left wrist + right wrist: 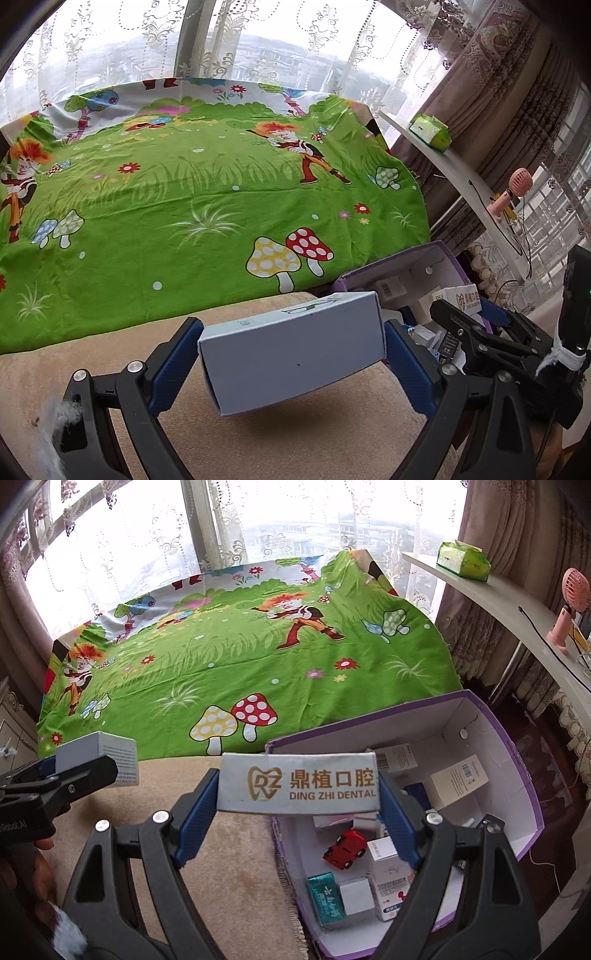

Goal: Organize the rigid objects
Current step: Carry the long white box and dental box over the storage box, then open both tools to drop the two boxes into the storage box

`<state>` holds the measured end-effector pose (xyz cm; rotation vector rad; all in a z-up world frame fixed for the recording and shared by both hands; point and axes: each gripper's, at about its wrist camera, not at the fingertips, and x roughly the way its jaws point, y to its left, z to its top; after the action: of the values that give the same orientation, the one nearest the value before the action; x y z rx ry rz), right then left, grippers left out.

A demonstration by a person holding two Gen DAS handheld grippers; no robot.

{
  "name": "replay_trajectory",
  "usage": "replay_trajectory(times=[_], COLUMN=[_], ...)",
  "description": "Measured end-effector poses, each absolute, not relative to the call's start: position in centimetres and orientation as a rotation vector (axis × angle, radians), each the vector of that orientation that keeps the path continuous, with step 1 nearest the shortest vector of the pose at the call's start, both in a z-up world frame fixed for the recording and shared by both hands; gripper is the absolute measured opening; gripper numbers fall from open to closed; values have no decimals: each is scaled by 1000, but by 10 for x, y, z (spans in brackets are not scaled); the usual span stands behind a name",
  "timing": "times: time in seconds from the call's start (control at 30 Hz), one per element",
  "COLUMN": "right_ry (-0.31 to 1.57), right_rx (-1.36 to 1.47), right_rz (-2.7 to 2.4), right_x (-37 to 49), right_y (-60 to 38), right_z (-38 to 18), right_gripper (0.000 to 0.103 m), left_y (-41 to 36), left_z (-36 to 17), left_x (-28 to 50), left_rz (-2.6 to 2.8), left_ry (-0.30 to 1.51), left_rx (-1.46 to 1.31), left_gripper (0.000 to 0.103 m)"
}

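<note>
Two boxes are airborne: the left gripper (pixel 291 354) has its jaws clamped on a grey carton (pixel 291 349) over the beige surface; the right gripper (pixel 297 805) pinches the Ding Zhi Dental box (pixel 298 782) above the purple storage box (pixel 517 775), already well stocked; the green cloth (pixel 240 672) looks bare, so we're near the finish.

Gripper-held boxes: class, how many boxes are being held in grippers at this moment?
2. The left gripper holds a plain grey box above the beige surface; the right gripper holds the dental box at the purple bin's near edge. More boxes lie inside the bin.
</note>
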<state>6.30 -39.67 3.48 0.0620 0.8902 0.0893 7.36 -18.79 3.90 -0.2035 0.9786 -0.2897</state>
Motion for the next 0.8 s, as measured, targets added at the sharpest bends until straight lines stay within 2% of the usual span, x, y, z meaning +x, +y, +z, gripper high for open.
replay_trajectory(times=[0.63,0.8], right_ry=[900,904], right_rx=[79,84], right_rz=[-178,-197], right_x=[43,42], right_y=[-496,-502], right_z=[32,30], right_gripper=[84,96], left_y=[-316,-314], left_z=[36,22], left_x=[81,87], left_rz=[-724,-759], left_ry=[1033,1095], left_rx=[-64,-114], left_gripper=[100,101])
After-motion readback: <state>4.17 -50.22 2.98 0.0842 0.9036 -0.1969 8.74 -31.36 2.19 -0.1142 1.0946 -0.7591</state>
